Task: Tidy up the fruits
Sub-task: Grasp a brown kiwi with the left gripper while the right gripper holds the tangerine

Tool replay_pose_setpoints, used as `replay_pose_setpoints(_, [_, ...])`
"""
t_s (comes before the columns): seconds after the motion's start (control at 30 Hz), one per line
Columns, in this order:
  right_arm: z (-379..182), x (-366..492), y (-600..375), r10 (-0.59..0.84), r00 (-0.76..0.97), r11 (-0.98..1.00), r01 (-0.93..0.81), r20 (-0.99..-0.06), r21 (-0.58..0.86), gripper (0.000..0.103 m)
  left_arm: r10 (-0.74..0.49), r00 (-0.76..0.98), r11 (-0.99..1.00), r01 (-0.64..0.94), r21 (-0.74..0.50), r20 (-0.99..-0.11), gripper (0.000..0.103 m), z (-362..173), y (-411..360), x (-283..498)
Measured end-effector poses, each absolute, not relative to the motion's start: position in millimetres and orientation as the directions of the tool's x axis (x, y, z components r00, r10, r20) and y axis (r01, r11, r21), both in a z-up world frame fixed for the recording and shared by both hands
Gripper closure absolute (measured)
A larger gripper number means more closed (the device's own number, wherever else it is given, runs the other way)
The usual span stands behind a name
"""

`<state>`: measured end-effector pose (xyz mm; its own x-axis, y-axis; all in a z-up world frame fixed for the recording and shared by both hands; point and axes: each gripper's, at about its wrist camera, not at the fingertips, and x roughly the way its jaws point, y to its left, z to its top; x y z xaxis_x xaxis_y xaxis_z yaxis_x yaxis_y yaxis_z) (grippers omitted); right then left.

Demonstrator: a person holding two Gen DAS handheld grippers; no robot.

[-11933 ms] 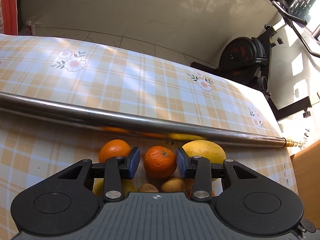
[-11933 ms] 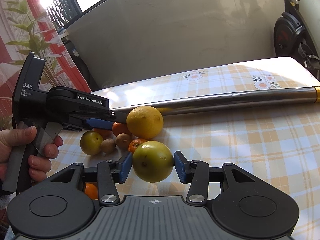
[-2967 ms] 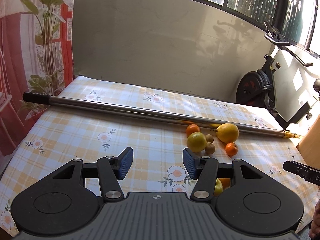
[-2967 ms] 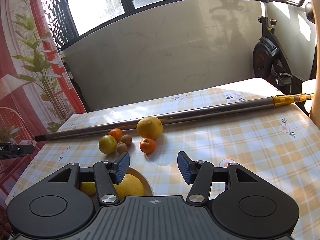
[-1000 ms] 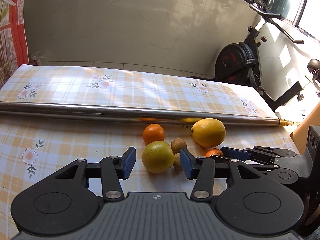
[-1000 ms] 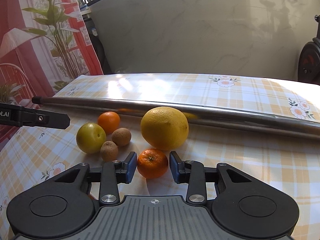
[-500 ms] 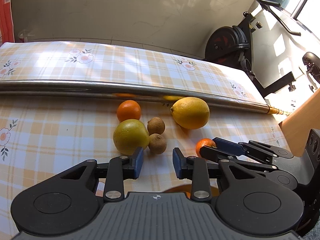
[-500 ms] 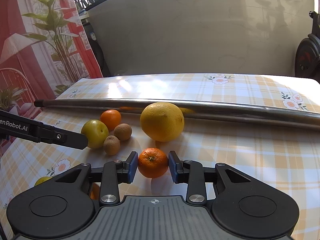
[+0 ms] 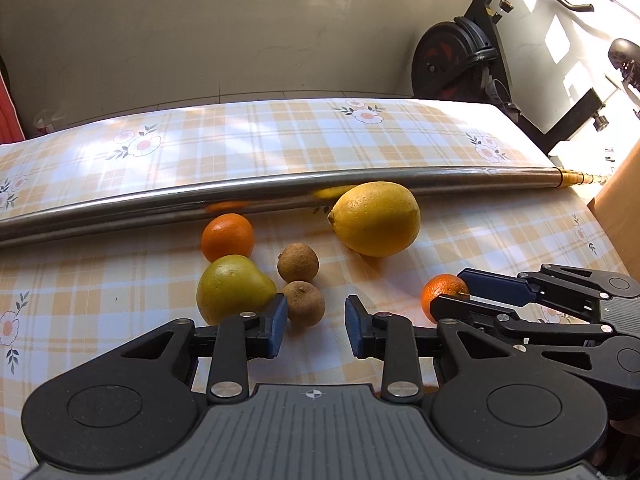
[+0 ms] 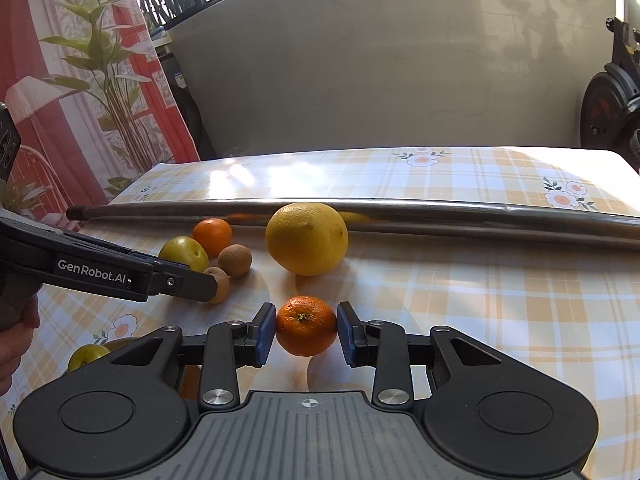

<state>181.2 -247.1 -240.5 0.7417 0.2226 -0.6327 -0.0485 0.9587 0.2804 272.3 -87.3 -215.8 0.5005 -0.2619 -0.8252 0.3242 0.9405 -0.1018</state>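
Two small oranges are counted on the checked tablecloth, plus two brown kiwis, one large lemon, one green-yellow fruit. "GenRobot.AI" is read on the left gripper, jaws narrowed, nothing gripped. One tangerine is clamped by the right gripper.

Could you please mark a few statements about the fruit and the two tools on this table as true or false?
1. The right tool grips the small orange. True.
2. The left tool holds the green fruit. False: nothing is between its pads; that fruit lies beside its left finger.
3. The big yellow citrus lies next to the metal pole. True.
4. Three brown fruits lie on the tablecloth. False: two are visible, a farther brown fruit and a nearer brown fruit.
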Motion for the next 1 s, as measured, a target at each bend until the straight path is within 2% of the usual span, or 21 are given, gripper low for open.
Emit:
replay_pose_setpoints(0.5, [-241.7, 173.7, -252.6, 0.218, 0.743, 0.957, -0.035, -0.633, 0.289, 0.072, -0.212, 0.507, 0.939, 0.343, -0.03, -0.836, 0.069, -229.6, -98.3, 280.0])
replay_pose_setpoints(0.53, [-241.5, 173.4, -252.3, 0.218, 0.743, 0.957, -0.035, -0.633, 0.289, 0.072, -0.214, 0.505, 0.936, 0.35, -0.028, -0.836, 0.071, -230.3, -99.3, 279.4])
replay_pose_setpoints(0.57, [-241.4, 173.4, -252.2, 0.218, 0.743, 0.957, -0.035, -0.633, 0.289, 0.072, -0.219, 0.502, 0.934, 0.357, -0.03, -0.837, 0.077, -231.2, -99.9, 279.1])
replay_pose_setpoints(0.67, [-241.0, 172.7, -252.5, 0.219, 0.744, 0.956, -0.034, -0.631, 0.292, 0.072, -0.23, 0.506, 0.932, 0.36, -0.039, -0.831, 0.077, -230.8, -98.0, 276.1])
replay_pose_setpoints(1.0, [-228.9, 152.1, -250.0, 0.217, 0.766, 0.949, -0.021, -0.605, 0.314, 0.072, -0.284, 0.574, 0.929, 0.363, -0.073, -0.768, 0.077, -194.0, -82.1, 240.0])
